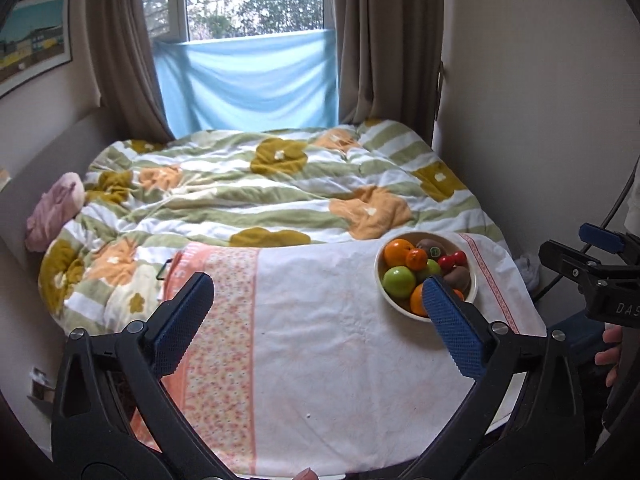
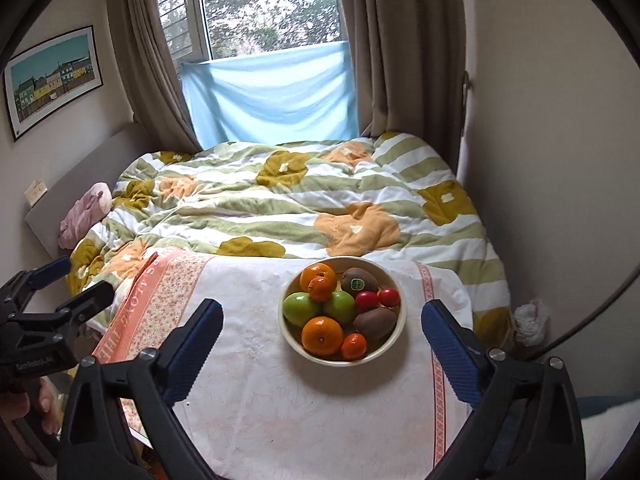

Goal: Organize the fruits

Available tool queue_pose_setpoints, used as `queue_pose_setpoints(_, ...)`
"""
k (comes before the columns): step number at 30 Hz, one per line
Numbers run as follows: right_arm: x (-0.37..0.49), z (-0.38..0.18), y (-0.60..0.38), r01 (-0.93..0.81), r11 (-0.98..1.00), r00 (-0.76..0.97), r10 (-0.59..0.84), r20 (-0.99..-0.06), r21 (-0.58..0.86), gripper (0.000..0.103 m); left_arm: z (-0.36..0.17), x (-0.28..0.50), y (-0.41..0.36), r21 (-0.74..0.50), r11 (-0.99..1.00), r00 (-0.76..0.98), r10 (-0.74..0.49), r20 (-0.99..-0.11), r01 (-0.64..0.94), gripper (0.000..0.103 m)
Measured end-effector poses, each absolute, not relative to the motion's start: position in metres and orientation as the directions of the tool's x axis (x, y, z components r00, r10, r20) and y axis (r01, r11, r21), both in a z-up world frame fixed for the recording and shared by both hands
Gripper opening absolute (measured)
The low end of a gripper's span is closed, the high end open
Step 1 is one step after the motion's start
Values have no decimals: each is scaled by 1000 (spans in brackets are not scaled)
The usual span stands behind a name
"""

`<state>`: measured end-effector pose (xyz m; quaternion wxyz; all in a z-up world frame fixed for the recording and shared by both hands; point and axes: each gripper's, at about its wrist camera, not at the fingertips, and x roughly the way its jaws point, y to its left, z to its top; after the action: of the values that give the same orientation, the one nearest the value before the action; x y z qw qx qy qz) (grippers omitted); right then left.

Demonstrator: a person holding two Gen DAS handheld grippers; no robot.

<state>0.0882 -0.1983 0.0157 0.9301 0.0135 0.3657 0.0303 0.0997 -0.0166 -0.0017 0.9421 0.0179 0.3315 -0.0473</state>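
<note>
In the left wrist view a blue finger [image 1: 452, 316] covers the bowl's [image 1: 474, 272] near rim and part of an orange [image 1: 417, 300]. The right gripper [image 1: 576, 256] is cut off at the edge, so its jaw spacing is unreadable there. The kiwi [image 2: 359, 280] sticker's print is too small to read.

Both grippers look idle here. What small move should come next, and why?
Probably the right gripper should ease forward and down toward the bowl. Its jaws are open and empty, the bowl sits centred between them, and all the fruit is piled inside. The left gripper is open too, but off to the bowl's left.
</note>
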Motion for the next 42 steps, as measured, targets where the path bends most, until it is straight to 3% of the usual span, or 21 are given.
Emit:
queue_pose_setpoints(13, 39, 23, -175, 3, 1000, 762, -5, -647, -5, 99, 7, 50, 3, -1, 997, 818, -59, -572, 72, 103)
queue_pose_setpoints(42, 38, 32, -167, 35, 999, 790, -37, -612, -15, 99, 16, 49, 5, -10, 995, 835, -86, -544, 96, 103)
